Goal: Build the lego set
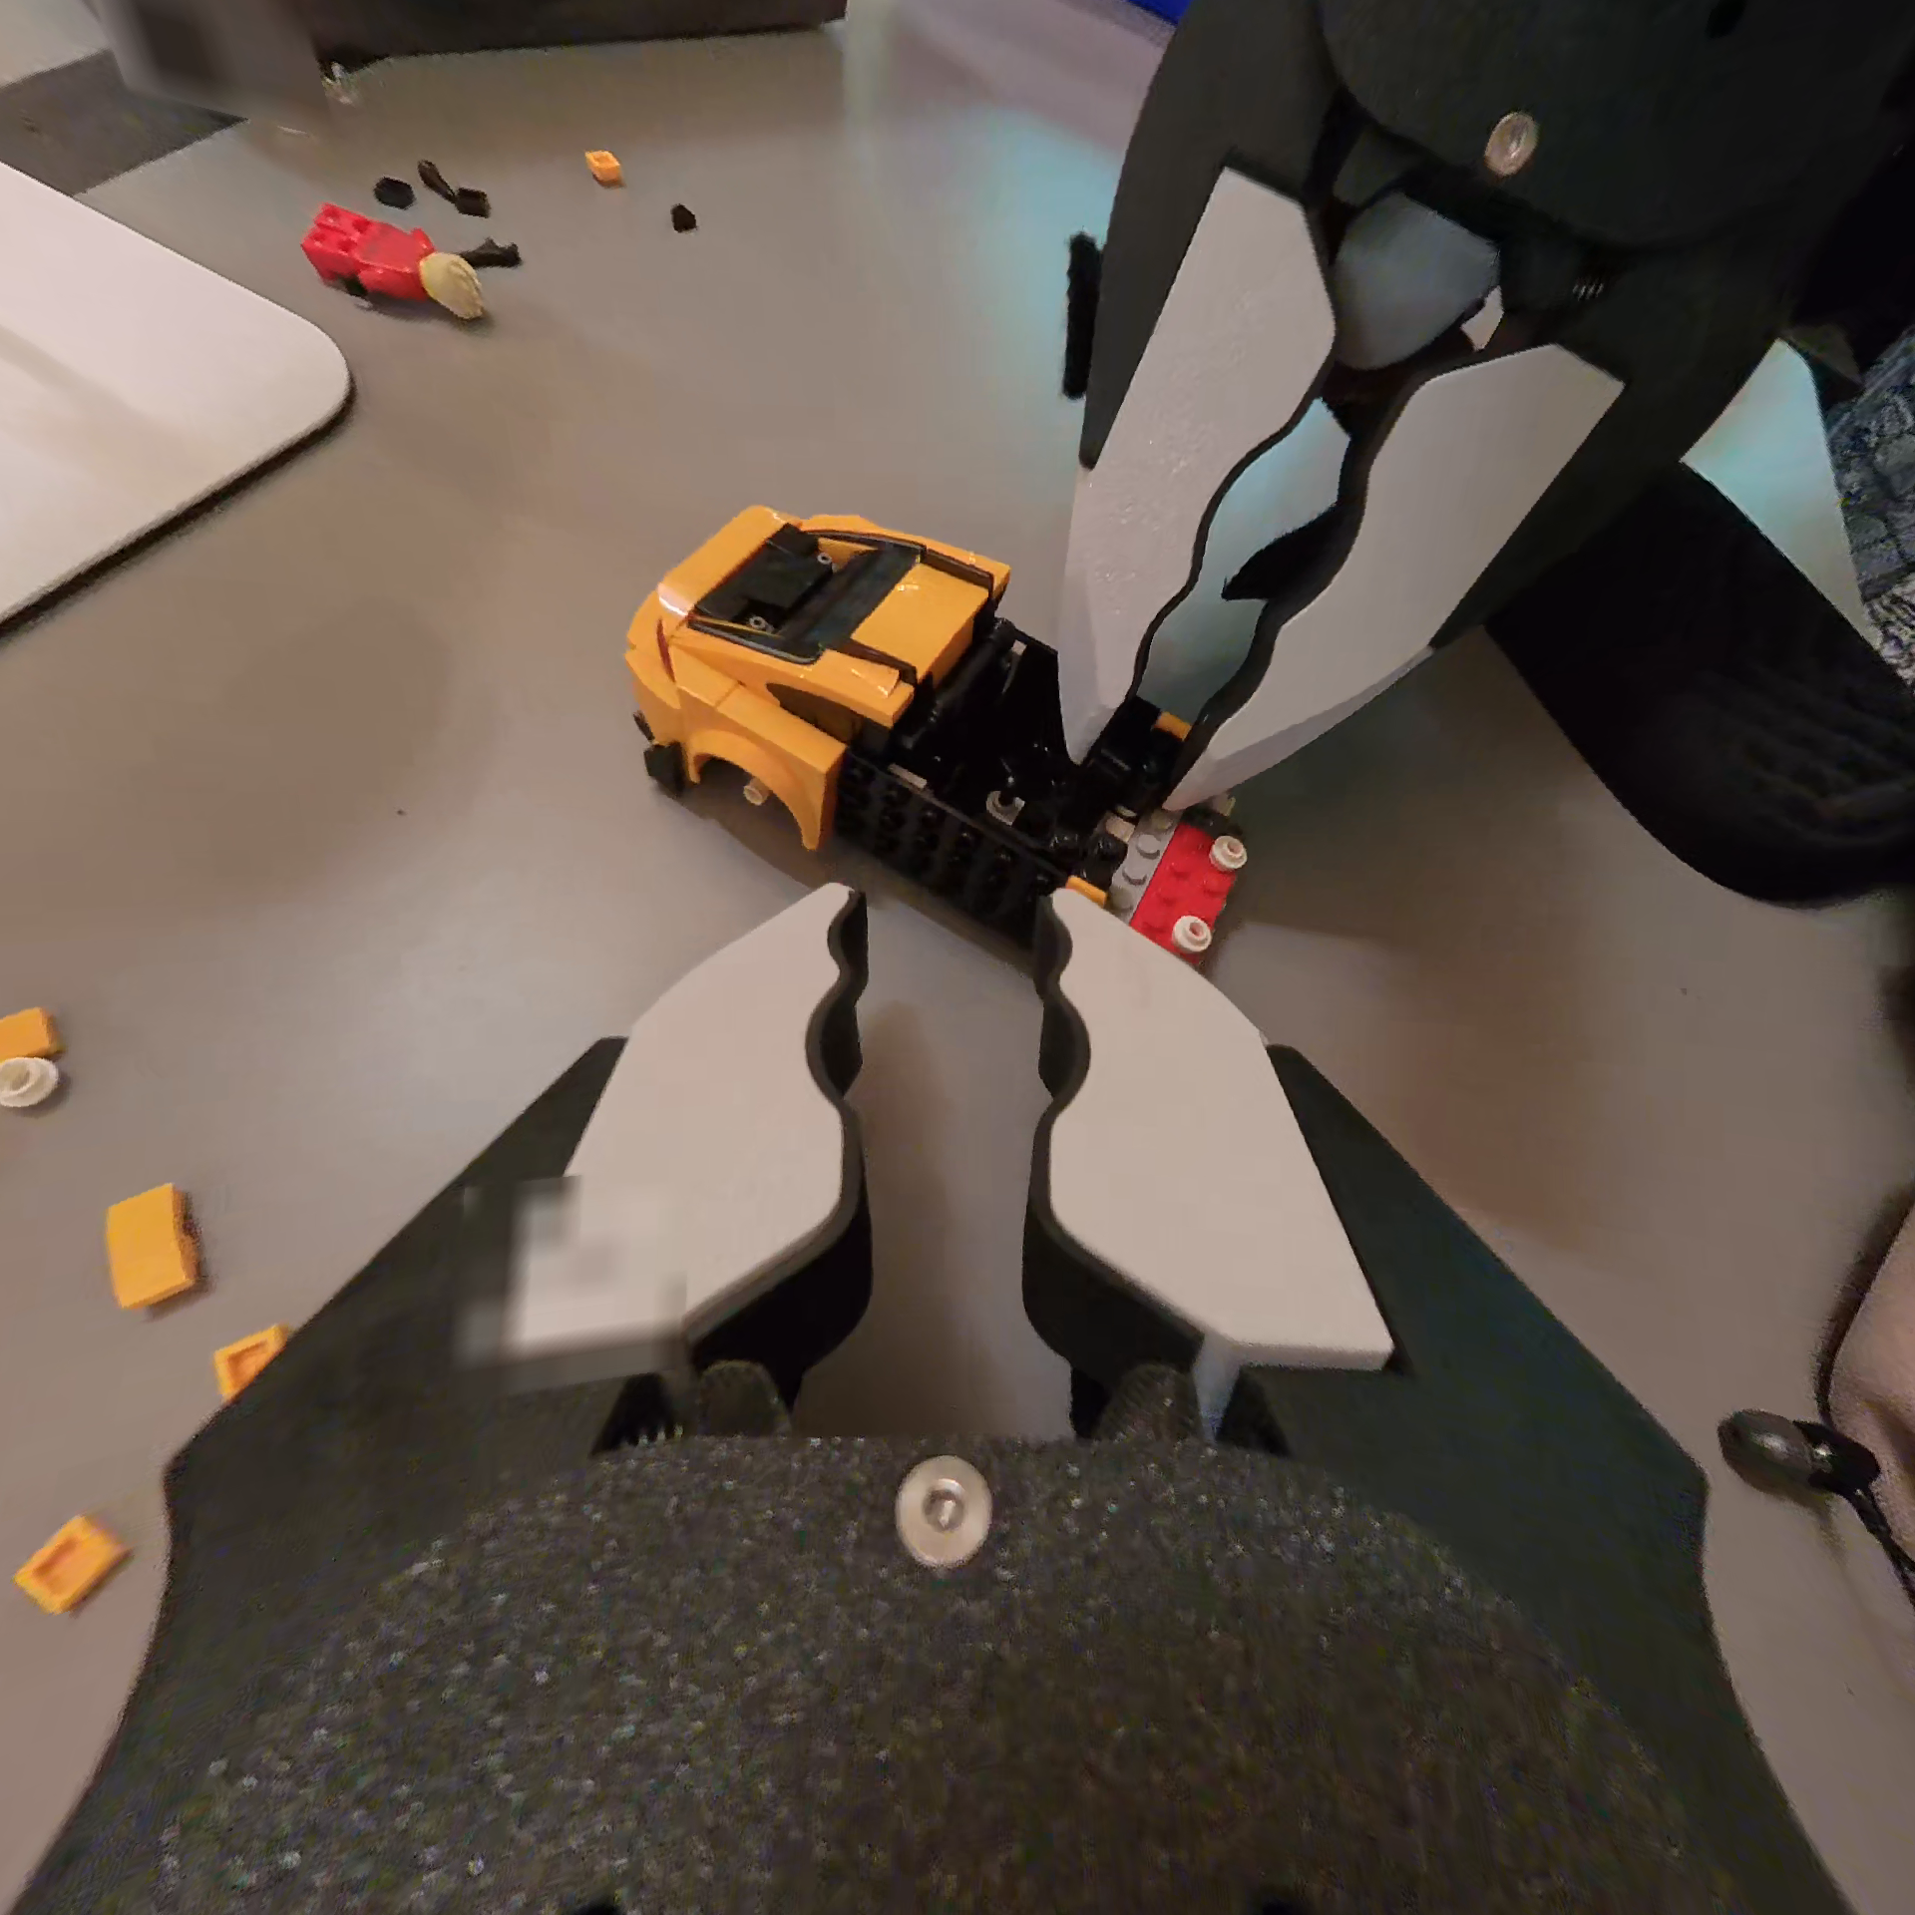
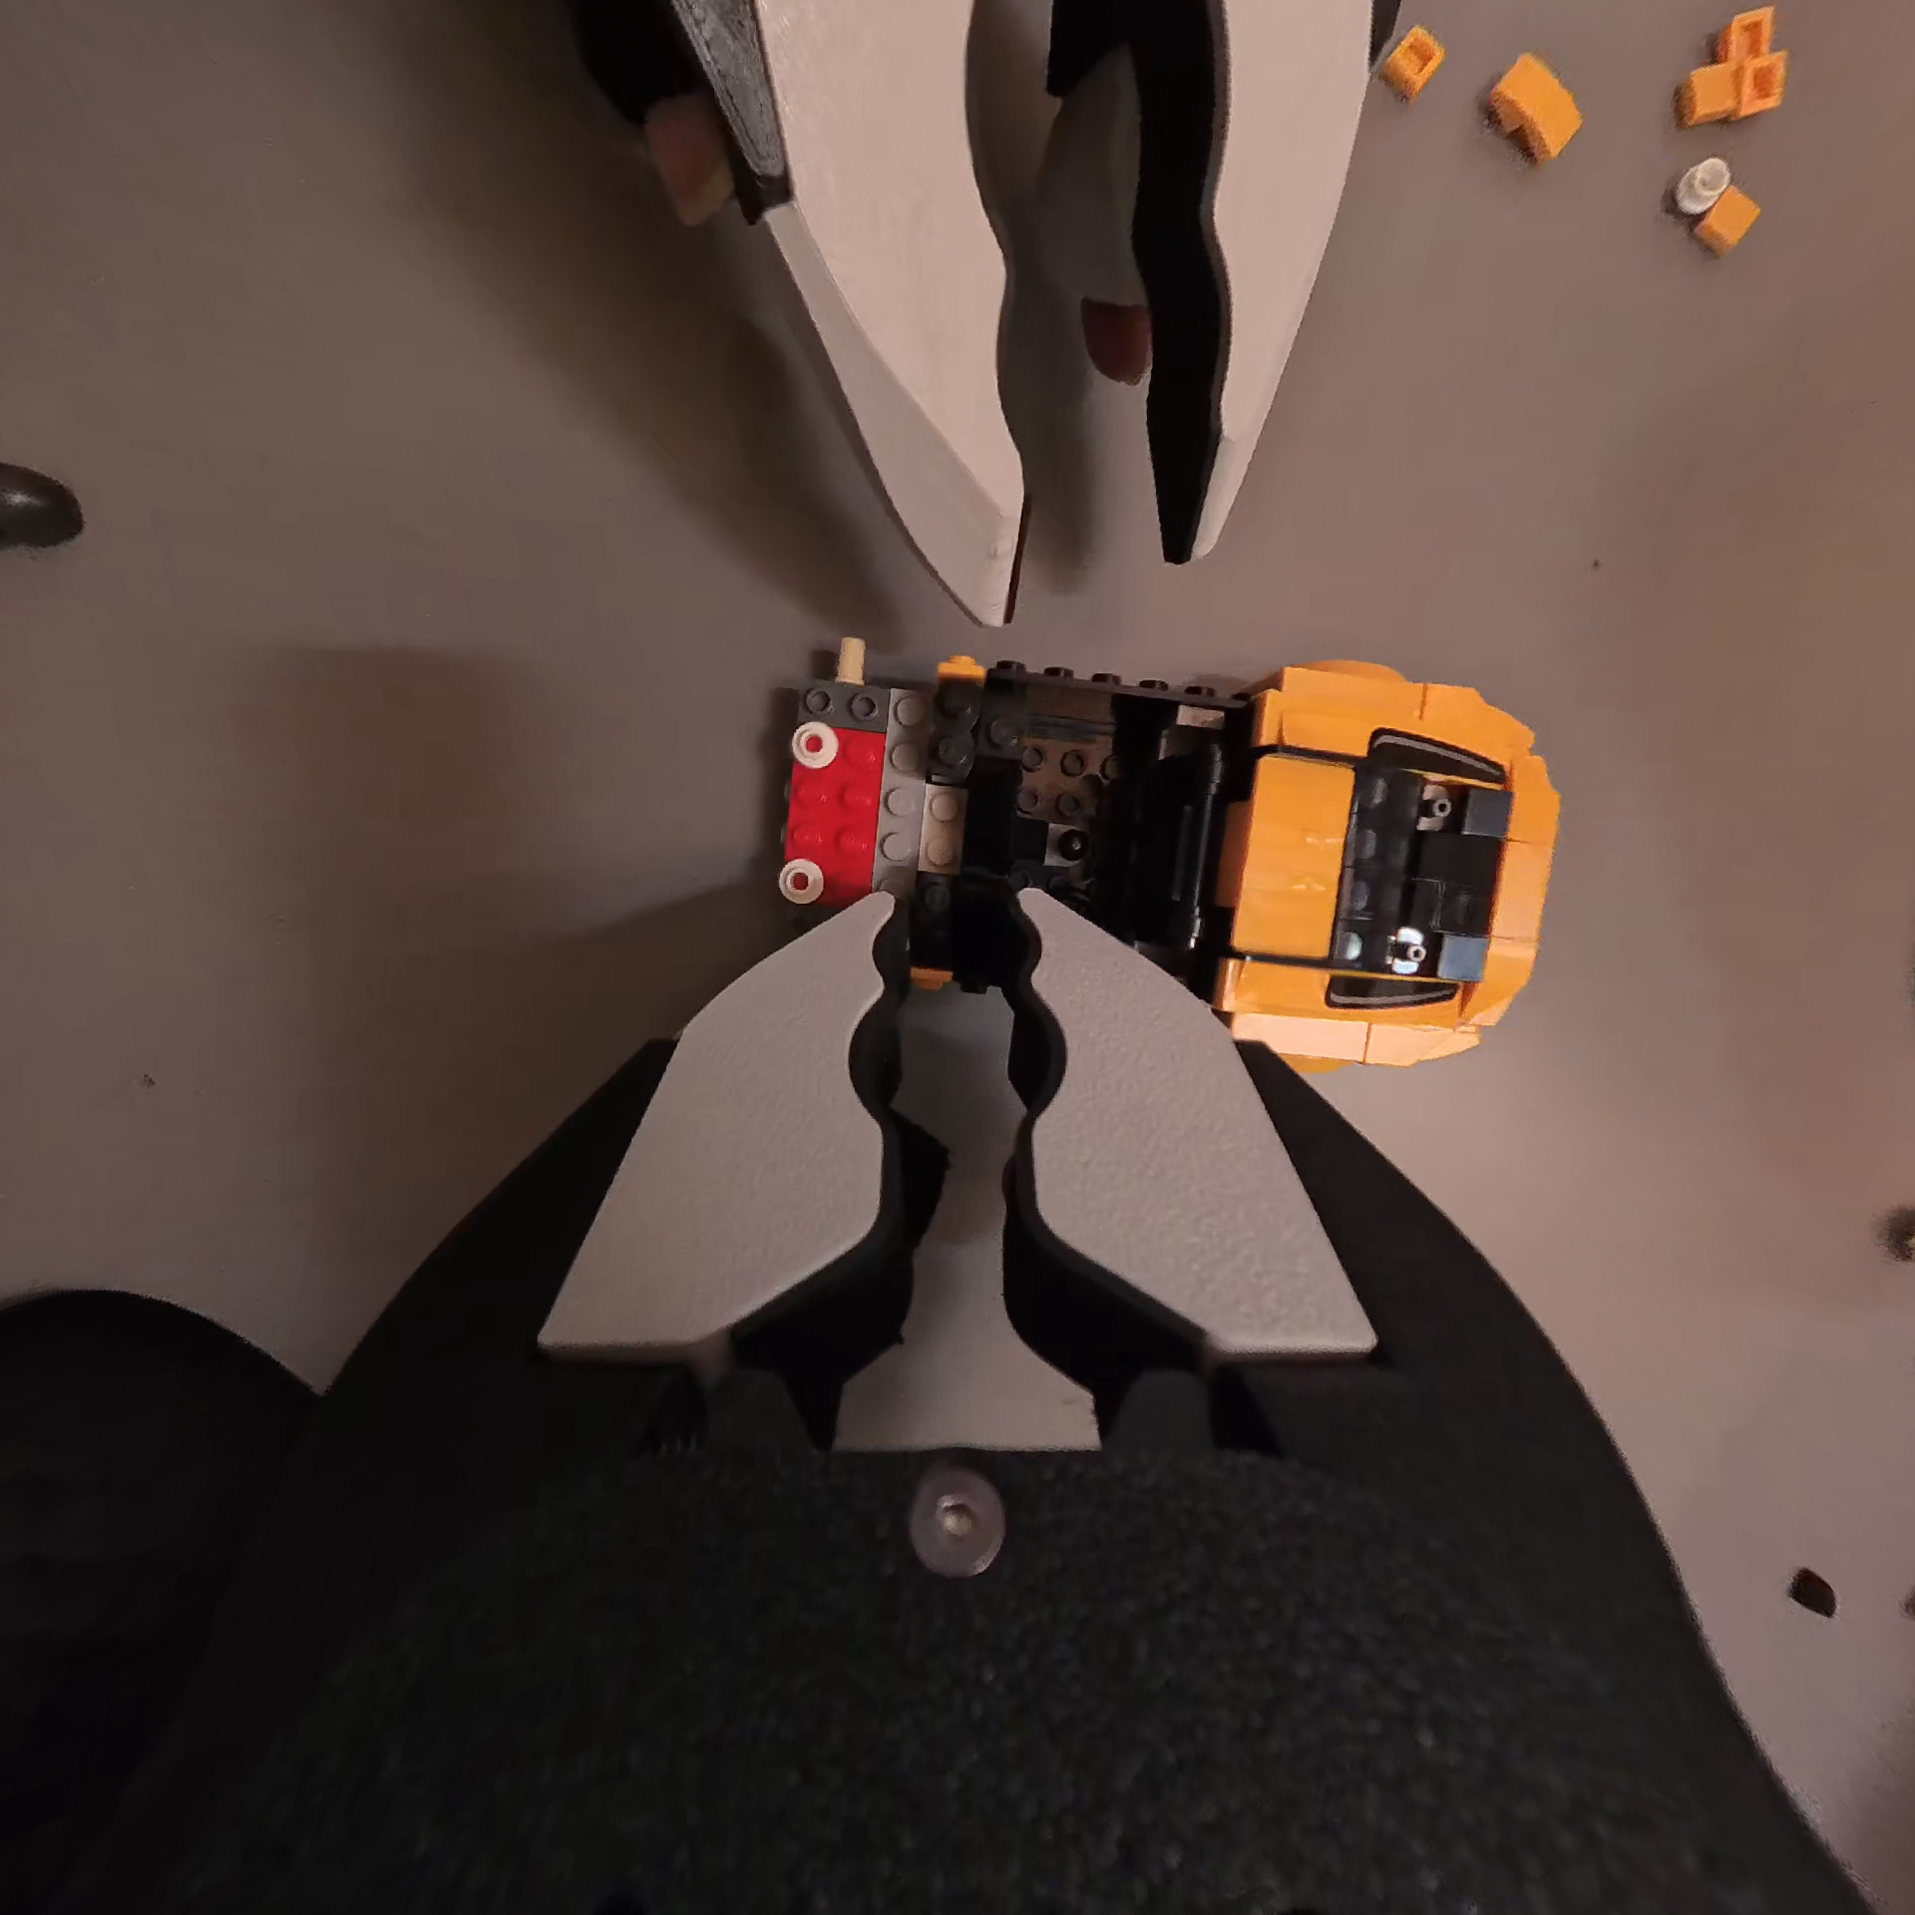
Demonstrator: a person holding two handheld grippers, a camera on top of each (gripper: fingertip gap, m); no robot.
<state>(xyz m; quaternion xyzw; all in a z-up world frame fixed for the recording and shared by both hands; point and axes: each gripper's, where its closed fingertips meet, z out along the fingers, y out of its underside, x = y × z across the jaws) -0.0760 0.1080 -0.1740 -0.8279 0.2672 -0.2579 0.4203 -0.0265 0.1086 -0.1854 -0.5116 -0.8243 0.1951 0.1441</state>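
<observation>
A toy brick car with an orange body, an open black chassis and a red plate at one end stands on the grey table. My right gripper is shut on a black part at the car's near side, beside the red plate. In the left wrist view the right gripper comes down from the upper right onto that part. My left gripper is open with nothing between its fingers, just short of the chassis edge. It also shows in the right wrist view, beyond the car.
Loose orange pieces lie at the left, and more orange pieces show at the upper right of the right wrist view. A red brick figure and small black bits lie farther back. A white board lies at the left edge. Tip to tip, the grippers are about 6 cm apart. The red brick figure is about 25 cm from both grippers' fingertips.
</observation>
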